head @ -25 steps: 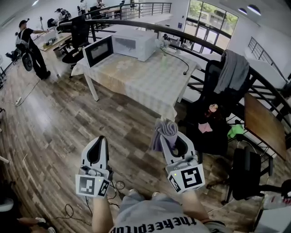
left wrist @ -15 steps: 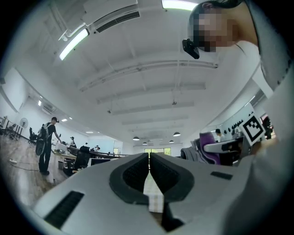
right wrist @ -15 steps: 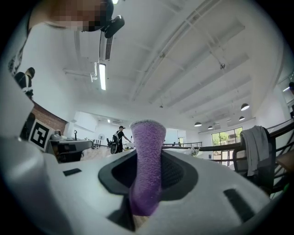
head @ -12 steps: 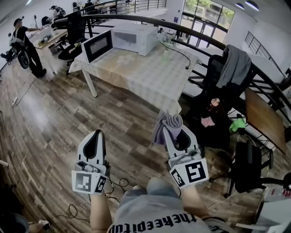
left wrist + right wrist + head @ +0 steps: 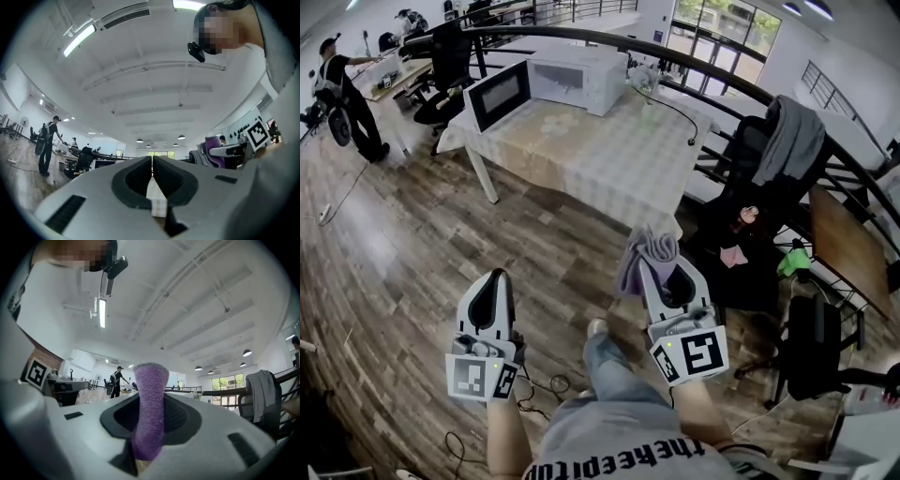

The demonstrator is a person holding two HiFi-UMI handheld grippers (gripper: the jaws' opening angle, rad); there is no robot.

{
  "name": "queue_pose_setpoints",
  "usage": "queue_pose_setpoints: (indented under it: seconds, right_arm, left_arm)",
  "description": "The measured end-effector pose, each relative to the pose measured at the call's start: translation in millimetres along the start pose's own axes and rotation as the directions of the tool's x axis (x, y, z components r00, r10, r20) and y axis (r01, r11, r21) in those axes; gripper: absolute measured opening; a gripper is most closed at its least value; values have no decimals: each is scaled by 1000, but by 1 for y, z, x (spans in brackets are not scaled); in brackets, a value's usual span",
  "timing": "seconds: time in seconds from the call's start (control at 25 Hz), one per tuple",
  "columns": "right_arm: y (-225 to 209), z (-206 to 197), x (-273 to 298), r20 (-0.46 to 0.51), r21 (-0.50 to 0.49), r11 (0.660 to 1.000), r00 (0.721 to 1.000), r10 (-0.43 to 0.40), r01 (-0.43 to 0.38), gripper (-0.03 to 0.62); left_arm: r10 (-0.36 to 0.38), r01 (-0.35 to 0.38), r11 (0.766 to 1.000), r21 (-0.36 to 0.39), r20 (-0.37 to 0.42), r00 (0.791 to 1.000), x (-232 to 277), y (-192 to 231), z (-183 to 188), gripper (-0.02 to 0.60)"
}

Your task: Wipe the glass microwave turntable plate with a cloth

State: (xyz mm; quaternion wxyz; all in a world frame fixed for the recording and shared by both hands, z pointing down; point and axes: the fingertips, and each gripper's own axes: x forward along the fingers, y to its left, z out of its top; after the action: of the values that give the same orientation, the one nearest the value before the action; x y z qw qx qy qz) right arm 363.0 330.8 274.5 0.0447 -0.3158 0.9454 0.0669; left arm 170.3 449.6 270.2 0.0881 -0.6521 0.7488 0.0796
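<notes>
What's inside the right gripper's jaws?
A purple cloth, pinched in the right gripper; its top pokes up. Its lower end is hidden behind the jaws.

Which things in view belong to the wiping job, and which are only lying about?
For the job: purple cloth, gripped in the right claw; microwave with its door open, on the table. The glass plate is not visible.
Lying about: grey jacket; black office chair; cables on the floor.

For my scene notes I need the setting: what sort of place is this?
Probably an open-plan office or lab: black swivel office chairs, a curved black metal railing, and a white box-shaped microwave on a long cloth-covered table.
</notes>
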Motion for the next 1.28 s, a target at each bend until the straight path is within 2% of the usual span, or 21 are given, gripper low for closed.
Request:
queue_pose_setpoints:
  seconds: [0.16, 0.32, 0.44, 0.56, 0.72, 0.8, 0.88, 1.0, 1.28]
  right_arm:
    - [-15, -1, 44, 23, -10, 1000, 1000, 12, -12, 110]
    - [-28, -1, 93, 61, 55, 997, 997, 56, -59, 109]
    - [-45, -2, 126, 80, 85, 995, 995, 54, -60, 110]
    - [-63, -6, 158, 81, 88, 993, 994, 70, -77, 110]
    - [-87, -11, 201, 97, 114, 988, 991, 97, -108, 112]
    - [-99, -17, 221, 85, 116, 986, 990, 109, -118, 114]
    - [-110, -24, 237, 66, 107, 988, 992, 107, -113, 114]
    - [-127, -32, 257, 54, 82, 992, 995, 87, -91, 114]
    - [-142, -50, 300, 22, 55, 996, 998, 64, -65, 114]
  left_arm:
    - [22, -22, 1000, 17, 5, 1000, 35, 25, -4, 11]
    - [53, -54, 998, 21, 31, 998, 73, 58, -8, 11]
    - [27, -29, 998, 63, 26, 999, 110, 66, -6, 9]
    - [-18, 16, 998, 59, 37, 999, 145, 65, -5, 9]
    - [-36, 31, 996, 81, 64, 997, 196, 69, -7, 9]
    - [-52, 46, 997, 67, 89, 995, 221, 71, -8, 9]
    - [-69, 64, 997, 49, 104, 992, 243, 72, -10, 9]
    - [-80, 75, 995, 62, 95, 992, 268, 69, -20, 9]
    - [-53, 49, 998, 49, 94, 994, 303, 92, -30, 9]
